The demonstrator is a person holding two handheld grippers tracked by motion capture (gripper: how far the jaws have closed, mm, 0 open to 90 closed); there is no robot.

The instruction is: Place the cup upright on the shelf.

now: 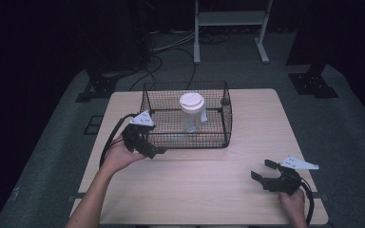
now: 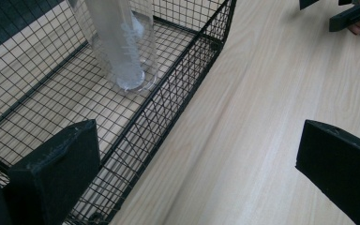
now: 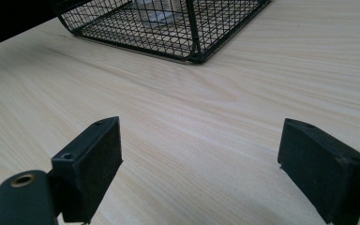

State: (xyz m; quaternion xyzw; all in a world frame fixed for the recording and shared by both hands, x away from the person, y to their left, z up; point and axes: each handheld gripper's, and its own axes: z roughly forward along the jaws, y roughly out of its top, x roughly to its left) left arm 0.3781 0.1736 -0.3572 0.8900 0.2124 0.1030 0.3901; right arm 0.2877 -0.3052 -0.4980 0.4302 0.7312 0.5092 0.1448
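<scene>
A black wire basket [image 1: 228, 118] stands on the far middle of the wooden table. Inside it a clear plastic cup with a white lid [image 1: 191, 111] stands upright; its see-through lower part [image 2: 122, 51] rests on the basket floor. My left gripper [image 1: 148, 142] hovers at the basket's near left corner, open, its jaws straddling the front wire wall [image 2: 168, 108]. My right gripper [image 1: 263, 170] rests low near the table's front right, open over bare wood, with nothing between the jaws. The basket corner [image 3: 192, 37] lies well ahead of it.
The light wooden table [image 1: 195, 180] has free room in front of and to the right of the basket. Behind the table stand a white metal frame [image 1: 230, 28], cables on the grey floor and black stand bases [image 1: 313, 83].
</scene>
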